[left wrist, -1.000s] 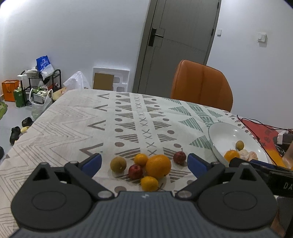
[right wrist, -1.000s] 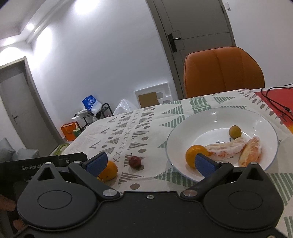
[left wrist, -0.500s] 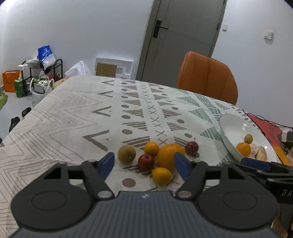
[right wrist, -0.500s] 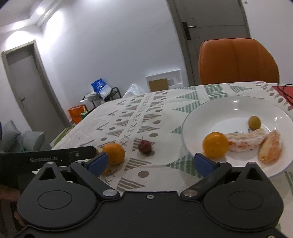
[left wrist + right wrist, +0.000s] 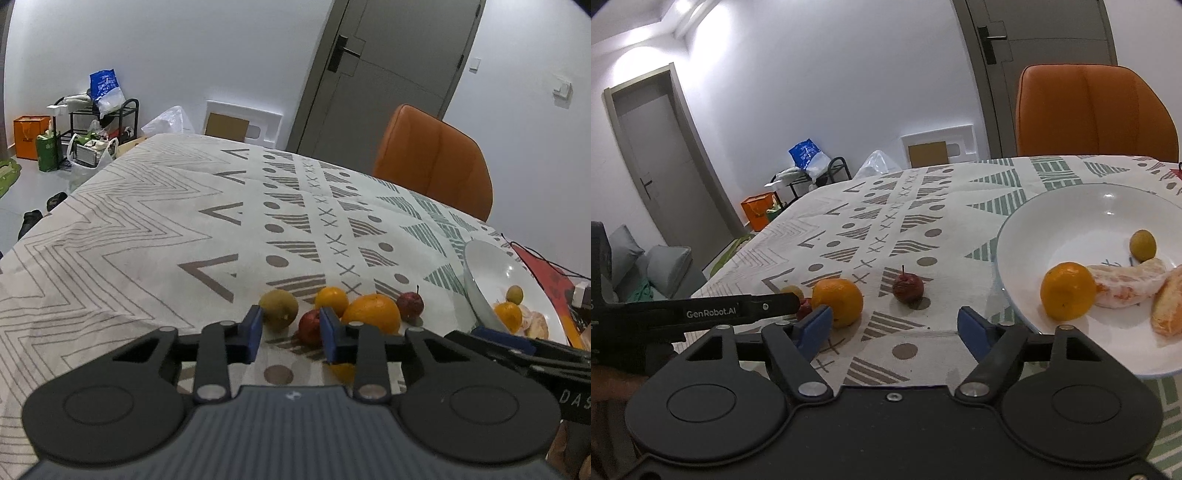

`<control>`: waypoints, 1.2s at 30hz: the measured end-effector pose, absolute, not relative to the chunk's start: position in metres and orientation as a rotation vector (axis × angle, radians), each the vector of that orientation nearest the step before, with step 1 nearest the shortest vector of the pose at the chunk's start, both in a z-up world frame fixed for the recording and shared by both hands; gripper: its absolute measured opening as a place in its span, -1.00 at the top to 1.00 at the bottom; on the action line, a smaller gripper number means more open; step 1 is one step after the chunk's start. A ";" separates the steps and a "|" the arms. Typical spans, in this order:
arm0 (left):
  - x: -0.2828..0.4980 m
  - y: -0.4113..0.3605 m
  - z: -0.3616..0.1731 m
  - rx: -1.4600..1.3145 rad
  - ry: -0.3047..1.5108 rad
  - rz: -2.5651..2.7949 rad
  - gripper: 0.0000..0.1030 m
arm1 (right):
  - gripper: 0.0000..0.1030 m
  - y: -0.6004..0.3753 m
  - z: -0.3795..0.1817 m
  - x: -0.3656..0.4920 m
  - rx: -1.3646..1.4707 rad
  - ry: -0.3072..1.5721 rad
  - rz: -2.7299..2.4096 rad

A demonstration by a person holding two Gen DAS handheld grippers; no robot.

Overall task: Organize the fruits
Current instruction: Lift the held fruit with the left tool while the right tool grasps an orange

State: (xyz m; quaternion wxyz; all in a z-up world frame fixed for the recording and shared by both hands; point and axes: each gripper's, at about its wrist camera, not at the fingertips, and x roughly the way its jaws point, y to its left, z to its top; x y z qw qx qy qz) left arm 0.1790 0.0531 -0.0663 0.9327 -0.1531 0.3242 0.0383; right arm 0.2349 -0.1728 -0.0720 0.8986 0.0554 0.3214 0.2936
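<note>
Left gripper [image 5: 291,334], jaws narrowed and holding nothing, hovers before fruit cluster [image 5: 341,310] on patterned tablecloth [image 5: 147,236]; right gripper [image 5: 894,330], jaws wide, sits beside white plate [image 5: 1071,206] holding mandarin [image 5: 1067,290]

Bright ceiling light, soft shadows, sharp focus, strong fisheye bending at edges.

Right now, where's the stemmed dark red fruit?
On the tablecloth, apart from the plate. In the right wrist view the dark red fruit sits between the large orange and the white plate.
</note>
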 end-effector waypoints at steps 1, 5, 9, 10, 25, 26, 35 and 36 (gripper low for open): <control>0.179 0.054 -0.066 -0.316 0.661 0.079 0.38 | -0.32 -0.172 -0.072 0.236 0.116 0.670 0.611; 0.183 0.059 -0.065 -0.327 0.656 0.083 0.37 | -0.14 -0.166 -0.071 0.238 0.112 0.679 0.632; 0.188 0.064 -0.068 -0.343 0.656 0.094 0.37 | -0.11 -0.155 -0.069 0.241 0.100 0.685 0.659; 0.188 0.065 -0.068 -0.345 0.656 0.094 0.37 | -0.10 -0.152 -0.069 0.242 0.098 0.687 0.664; 0.189 0.076 -0.074 -0.367 0.676 0.102 0.52 | 0.01 -0.124 -0.075 0.253 0.094 0.721 0.693; 0.188 0.077 -0.073 -0.367 0.674 0.104 0.53 | 0.01 -0.123 -0.076 0.254 0.091 0.723 0.692; 0.179 0.078 -0.063 -0.357 0.645 0.115 0.53 | 0.19 -0.117 -0.081 0.256 0.100 0.736 0.702; 0.178 0.077 -0.062 -0.355 0.643 0.114 0.53 | 0.24 -0.118 -0.081 0.256 0.107 0.738 0.707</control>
